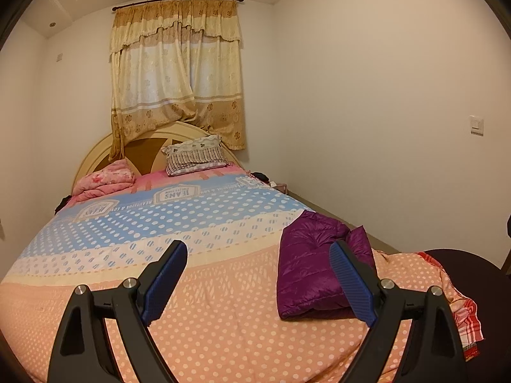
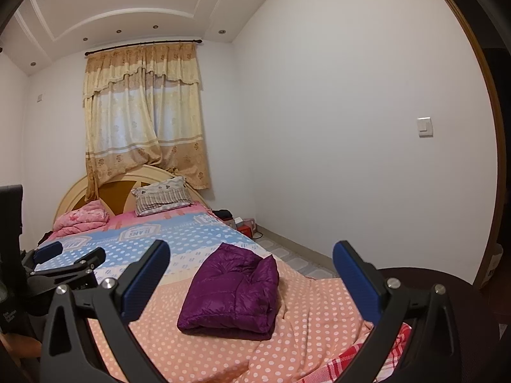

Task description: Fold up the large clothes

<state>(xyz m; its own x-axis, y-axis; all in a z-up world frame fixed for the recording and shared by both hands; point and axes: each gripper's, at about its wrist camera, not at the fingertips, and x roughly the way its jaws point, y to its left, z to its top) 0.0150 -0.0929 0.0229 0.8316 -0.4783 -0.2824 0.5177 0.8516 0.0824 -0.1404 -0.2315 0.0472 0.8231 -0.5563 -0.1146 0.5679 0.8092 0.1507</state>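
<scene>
A purple quilted jacket (image 1: pixel 306 274) (image 2: pixel 233 290) lies folded into a compact bundle on the orange dotted end of the bedspread (image 1: pixel 223 328) (image 2: pixel 204 344). My left gripper (image 1: pixel 258 252) hovers over the bed's foot, open wide, nothing between its blue pads; the jacket sits just behind its right finger (image 1: pixel 351 284). My right gripper (image 2: pixel 252 252) is open too, held above and short of the jacket, which shows between its fingers without touching them. The left gripper (image 2: pixel 70 257) also appears at the left of the right wrist view.
A striped pillow (image 1: pixel 196 154) and a pink folded quilt (image 1: pixel 105 180) lie at the headboard. A red checked cloth (image 1: pixel 469 322) (image 2: pixel 348 360) hangs off the bed's near right corner. White wall and a floor strip run along the right; small items (image 2: pixel 246 225) sit on the floor.
</scene>
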